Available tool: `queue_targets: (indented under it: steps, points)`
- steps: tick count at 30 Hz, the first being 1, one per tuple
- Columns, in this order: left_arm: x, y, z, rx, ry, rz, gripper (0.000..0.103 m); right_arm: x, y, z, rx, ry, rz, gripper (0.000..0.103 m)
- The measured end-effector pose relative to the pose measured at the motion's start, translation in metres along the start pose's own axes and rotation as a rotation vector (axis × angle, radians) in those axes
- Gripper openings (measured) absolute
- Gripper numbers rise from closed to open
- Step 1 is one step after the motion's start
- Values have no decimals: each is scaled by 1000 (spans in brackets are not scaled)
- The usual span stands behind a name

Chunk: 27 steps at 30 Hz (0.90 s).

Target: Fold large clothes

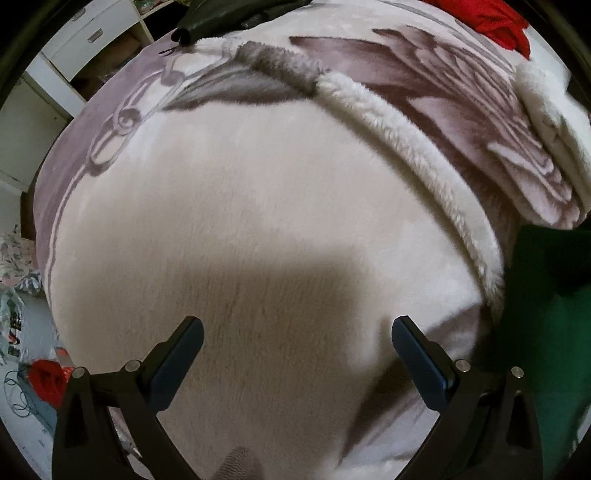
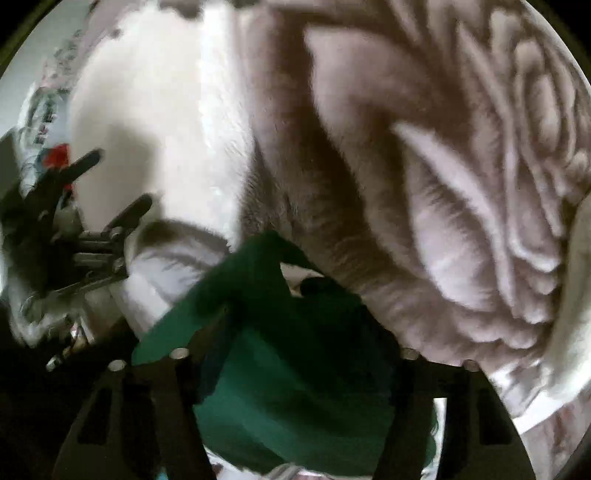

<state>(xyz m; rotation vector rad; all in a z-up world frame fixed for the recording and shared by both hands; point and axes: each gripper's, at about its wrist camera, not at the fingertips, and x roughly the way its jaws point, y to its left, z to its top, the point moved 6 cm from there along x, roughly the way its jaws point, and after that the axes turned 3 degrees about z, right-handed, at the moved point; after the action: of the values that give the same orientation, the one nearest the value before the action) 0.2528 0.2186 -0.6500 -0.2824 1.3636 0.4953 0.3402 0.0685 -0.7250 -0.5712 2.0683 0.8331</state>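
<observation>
The left gripper (image 1: 297,332) points almost straight down over the plush blanket (image 1: 240,206), its two tongs wide apart and nothing between them; it hovers over the pale part, probably because this hand has no cloth to carry at this moment and waits for its next corner. The blanket covers the whole bed and serves as the soft work surface; its thick folded-back edge (image 1: 406,155) runs across beside the green garment (image 1: 546,332).

The green garment (image 2: 295,369) is the thing to fold; it lies at the near edge of the blanket, bunched and not yet flat. In the right wrist view it fills the space between the tongs of the right gripper (image 2: 295,325), which stand about half apart; the picture is blurred and the tips are hidden in the dark cloth, so I cannot tell if the pads press on it. I judge the right hand takes the cloth here to lift and spread it.

A red cloth (image 1: 498,22) lies far away at the top, apart from the work.
</observation>
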Motion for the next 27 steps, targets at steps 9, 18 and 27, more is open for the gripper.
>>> queue_targets:
  steps: [9, 18, 27]
  points:
    - [-19, -7, -9, 6, -24, -5, 103, -11, -87, -25, 515, -116, 639, 29]
    - [-74, -63, 45, 15, -138, -187, 103, -133, -134, -137, 428, -633, 360, 64]
    - [-39, -163, 66, 226, -168, -152, 103, -32, -238, -264, 767, -650, 349, 65]
